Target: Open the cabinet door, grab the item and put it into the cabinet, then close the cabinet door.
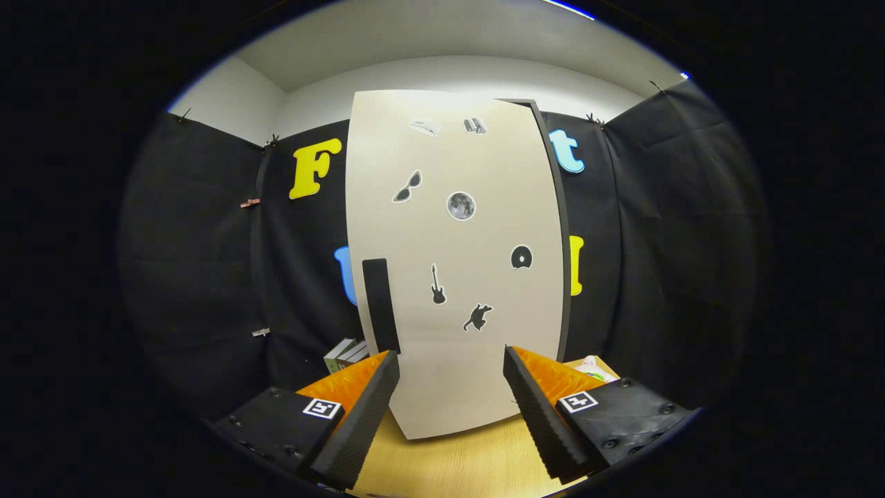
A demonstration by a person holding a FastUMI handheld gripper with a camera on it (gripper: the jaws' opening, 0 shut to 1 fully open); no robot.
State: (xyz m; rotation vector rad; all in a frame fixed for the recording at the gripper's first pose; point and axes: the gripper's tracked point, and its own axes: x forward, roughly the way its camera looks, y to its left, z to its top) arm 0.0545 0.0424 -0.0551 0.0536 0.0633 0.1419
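We note the gripper (451,360), fingers (359,422) wide apart, ridged pads, black screwed mounts, a square black-and-white marker on each

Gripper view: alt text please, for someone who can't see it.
A closed pale cabinet door with small stickers and a dark vertical handle stands just ahead of the open gripper, whose fingers hold nothing. It sits on a wooden table.

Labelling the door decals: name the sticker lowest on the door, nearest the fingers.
The leaping-animal sticker, right of the guitar sticker on the cabinet door; every other sits higher. Gripper open.
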